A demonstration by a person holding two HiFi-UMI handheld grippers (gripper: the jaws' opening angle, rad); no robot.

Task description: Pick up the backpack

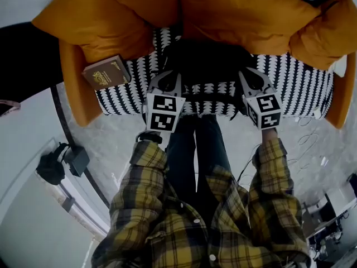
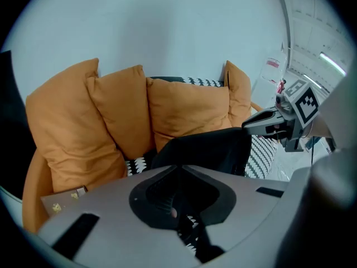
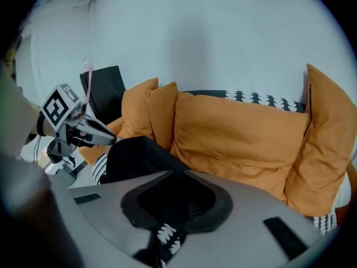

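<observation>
The black backpack (image 1: pixel 206 60) stands in the middle of the sofa's black-and-white seat (image 1: pixel 304 85), leaning on the orange cushions (image 1: pixel 245 10). My left gripper (image 1: pixel 169 78) is at its left front corner and my right gripper (image 1: pixel 252 77) at its right front corner, both pointing down at it. In the left gripper view the jaws (image 2: pixel 178 205) are shut, with the backpack (image 2: pixel 206 149) just beyond them and the right gripper (image 2: pixel 273 121) across it. The right gripper's jaws (image 3: pixel 173 211) also stand together in front of the backpack (image 3: pixel 131 158). I see nothing gripped in either.
A brown book (image 1: pixel 106 71) lies on the seat's left end. The orange sofa arms close both sides. A black bag (image 1: pixel 58 161) sits on the floor at left, and cables (image 1: pixel 312 144) trail at right. My legs stand against the sofa's front.
</observation>
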